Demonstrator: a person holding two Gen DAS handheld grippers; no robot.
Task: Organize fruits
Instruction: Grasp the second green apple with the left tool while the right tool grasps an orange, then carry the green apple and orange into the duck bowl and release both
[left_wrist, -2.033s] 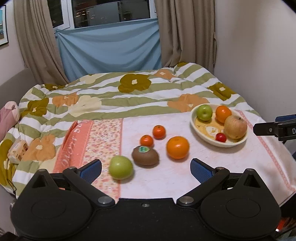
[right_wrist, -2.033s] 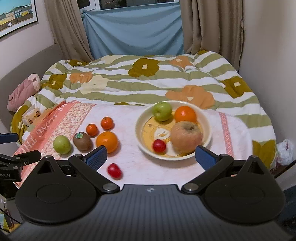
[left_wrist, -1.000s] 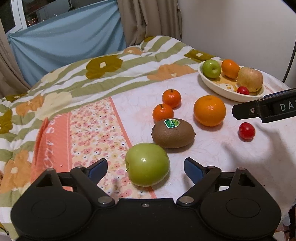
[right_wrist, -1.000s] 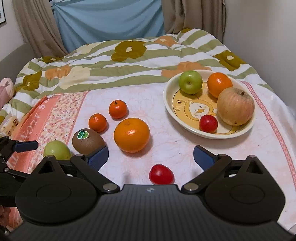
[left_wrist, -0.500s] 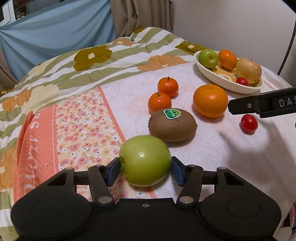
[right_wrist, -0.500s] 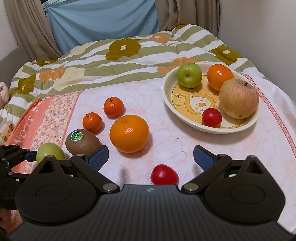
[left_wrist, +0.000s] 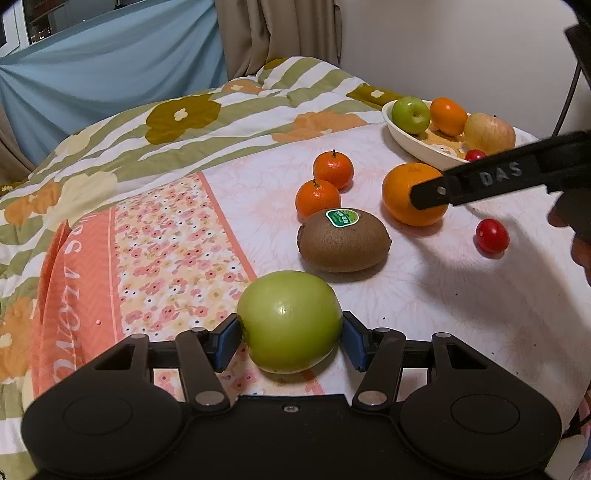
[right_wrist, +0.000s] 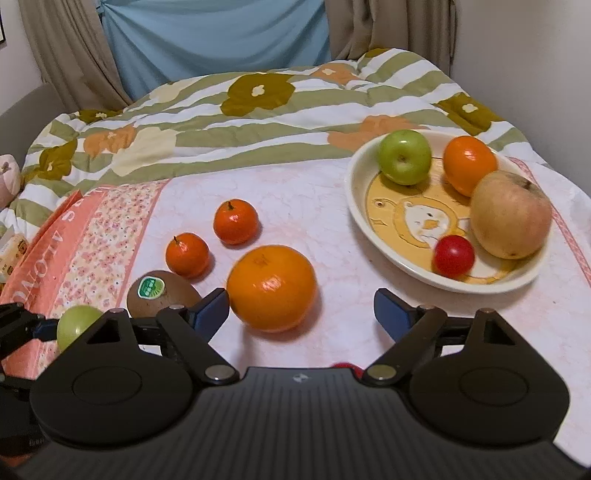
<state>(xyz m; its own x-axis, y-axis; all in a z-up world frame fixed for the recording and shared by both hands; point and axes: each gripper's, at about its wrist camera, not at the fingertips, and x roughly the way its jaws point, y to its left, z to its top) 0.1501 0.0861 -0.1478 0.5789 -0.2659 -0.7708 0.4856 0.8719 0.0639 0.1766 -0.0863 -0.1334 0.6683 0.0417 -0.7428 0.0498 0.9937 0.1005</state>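
Left wrist view first: the left gripper (left_wrist: 290, 341) has its blue pads pressed on either flank of the near green apple (left_wrist: 289, 320), closed to the fruit's width, with the apple at the seam of the flowered orange strip and the pale pink cloth (left_wrist: 424, 288). Taking the kiwi (left_wrist: 344, 240) as landmark, the gripped apple sits just in front of it and slightly left. Behind the kiwi stand two mandarins (left_wrist: 318, 198), close together. To the kiwi's right is the big orange (left_wrist: 410, 195), then the small red fruit (left_wrist: 491, 235) lying apart on the cloth. Far right and well behind the kiwi is the bowl (left_wrist: 406, 138), already holding a green apple, an orange, a pale apple and a small red fruit.

Right wrist view: the right gripper (right_wrist: 301, 308) is spread wide and holds nothing; the big orange sits just beyond its left finger, and a sliver of the red fruit shows under its body.

By my judgement the apple is firm, smooth and fairly heavy, so its waxy skin could slip. The hold across its widest middle looks right. The kiwi is softer and would want gentler pressure on its long sides. The red fruit is small, and apt to roll.
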